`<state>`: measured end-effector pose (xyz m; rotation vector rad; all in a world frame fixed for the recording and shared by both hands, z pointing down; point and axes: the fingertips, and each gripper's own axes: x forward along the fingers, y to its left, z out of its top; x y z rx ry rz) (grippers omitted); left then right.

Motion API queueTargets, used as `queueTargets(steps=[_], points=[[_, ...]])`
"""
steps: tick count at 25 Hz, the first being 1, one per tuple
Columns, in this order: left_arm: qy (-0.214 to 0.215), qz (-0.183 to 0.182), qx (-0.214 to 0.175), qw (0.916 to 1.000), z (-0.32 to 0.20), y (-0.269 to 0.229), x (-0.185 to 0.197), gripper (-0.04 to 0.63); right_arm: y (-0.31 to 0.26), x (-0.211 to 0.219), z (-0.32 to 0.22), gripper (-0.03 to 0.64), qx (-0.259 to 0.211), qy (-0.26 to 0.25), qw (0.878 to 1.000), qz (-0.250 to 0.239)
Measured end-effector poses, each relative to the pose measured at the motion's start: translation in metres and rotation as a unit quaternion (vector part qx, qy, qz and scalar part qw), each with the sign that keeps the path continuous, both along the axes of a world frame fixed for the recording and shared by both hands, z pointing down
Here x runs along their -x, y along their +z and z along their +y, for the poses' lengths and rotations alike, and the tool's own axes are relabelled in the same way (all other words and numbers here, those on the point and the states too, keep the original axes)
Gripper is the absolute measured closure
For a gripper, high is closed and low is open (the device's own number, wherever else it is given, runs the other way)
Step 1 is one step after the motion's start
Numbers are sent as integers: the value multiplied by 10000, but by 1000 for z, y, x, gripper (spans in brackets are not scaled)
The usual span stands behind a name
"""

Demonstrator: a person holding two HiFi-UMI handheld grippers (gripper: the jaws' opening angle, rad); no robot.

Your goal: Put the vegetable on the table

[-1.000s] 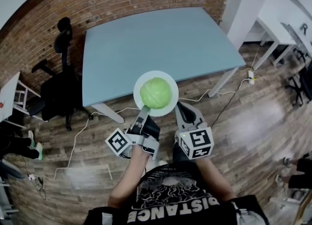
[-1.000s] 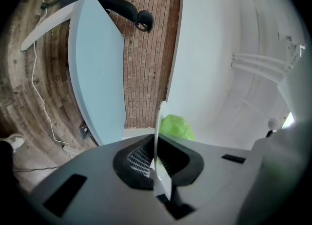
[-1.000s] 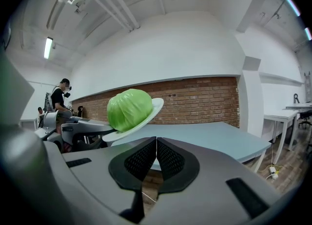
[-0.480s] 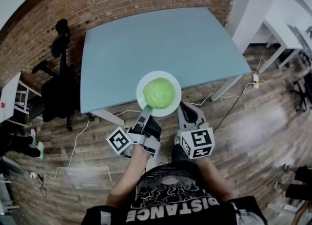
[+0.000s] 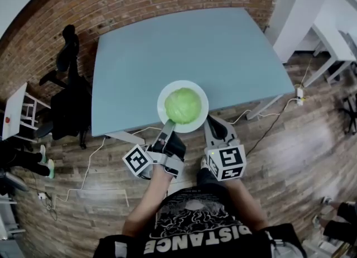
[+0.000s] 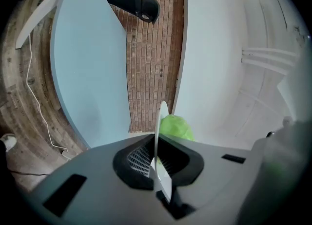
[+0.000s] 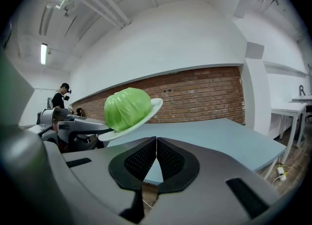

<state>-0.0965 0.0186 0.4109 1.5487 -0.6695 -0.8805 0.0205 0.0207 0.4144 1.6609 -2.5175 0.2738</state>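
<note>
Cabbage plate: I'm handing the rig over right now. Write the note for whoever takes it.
The left gripper is shut on the rim of the white plate.
The right gripper is shut and empty, beside the plate.
The cabbage sits on the plate, held tilted in the air at the near edge of the blue table.
Done: cabbage brought to the table.
Left: set it down on the table.

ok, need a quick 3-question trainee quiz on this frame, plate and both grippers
1. True or false: the left hand-held gripper is clamped on the rim of the round white plate.
2. What lies on that plate? A) a round green cabbage B) a red tomato C) nothing
3. Fill in: the right hand-held gripper holds nothing, and its jaws are ____.

Key: 1 true; 2 A; 3 shut
</note>
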Motion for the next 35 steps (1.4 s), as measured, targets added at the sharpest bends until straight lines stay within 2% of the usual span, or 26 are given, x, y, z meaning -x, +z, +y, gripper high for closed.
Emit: queueTargets(steps=[23,35], points=[[-301,-29,234,9993,-86,15,-53,586,12,-58,-96,607,145,-229,9996,-112],[-480,2,442,9979,-97,30,-60,584,20,-69,-111,607,262,-405,9988,-44]])
